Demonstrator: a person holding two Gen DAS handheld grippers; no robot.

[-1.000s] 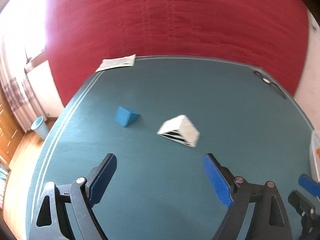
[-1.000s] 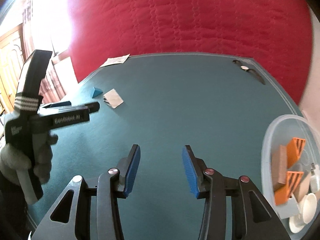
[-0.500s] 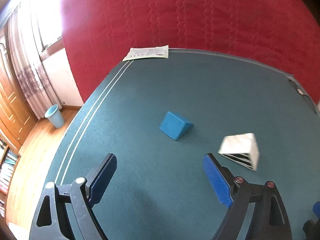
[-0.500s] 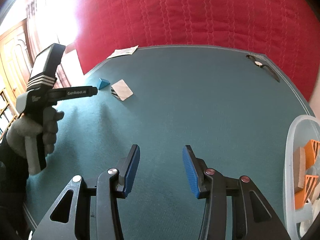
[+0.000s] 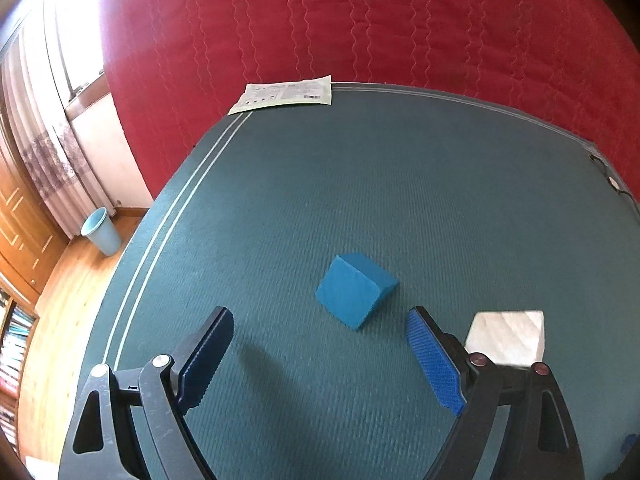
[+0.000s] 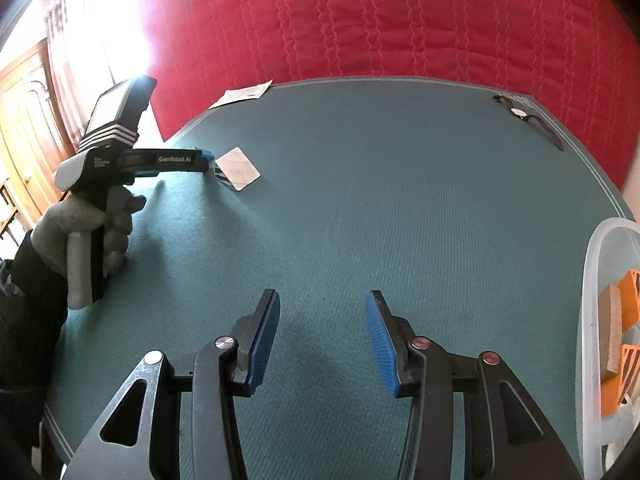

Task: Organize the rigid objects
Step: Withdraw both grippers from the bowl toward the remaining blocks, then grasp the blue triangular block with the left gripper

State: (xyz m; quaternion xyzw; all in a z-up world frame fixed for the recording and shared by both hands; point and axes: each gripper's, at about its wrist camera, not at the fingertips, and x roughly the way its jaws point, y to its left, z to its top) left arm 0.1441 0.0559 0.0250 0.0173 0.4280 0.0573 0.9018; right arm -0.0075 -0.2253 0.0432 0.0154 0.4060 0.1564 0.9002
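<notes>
We have the left hand-held gripper (image 5: 318, 354) spread wide and empty above the green worktop (image 5: 400, 184), its blue pads (image 5: 434, 360) either side of open cloth. Just beyond the fingertips, slightly right of centre, lies the blue wedge block (image 5: 354, 292), a sloped face turned up toward us. To its right, partly hidden behind the right finger, sits the white wedge block (image 5: 506, 338) with black stripes on one side.

Our right hand-held gripper (image 6: 322, 336) is at a narrower gap, nothing between its pads, hovering over bare worktop. At the far right edge stands the translucent bin (image 6: 592, 280), already holding orange blocks (image 6: 630, 300) and a tan one.

We judge the blue wedge to be stiff and light, with a matte surface that should not slip much. Its sloping face would squeeze out of a pinch, so we would take it across the two flat triangular ends, which run parallel. Being light, it may skid if one pad touches first.
</notes>
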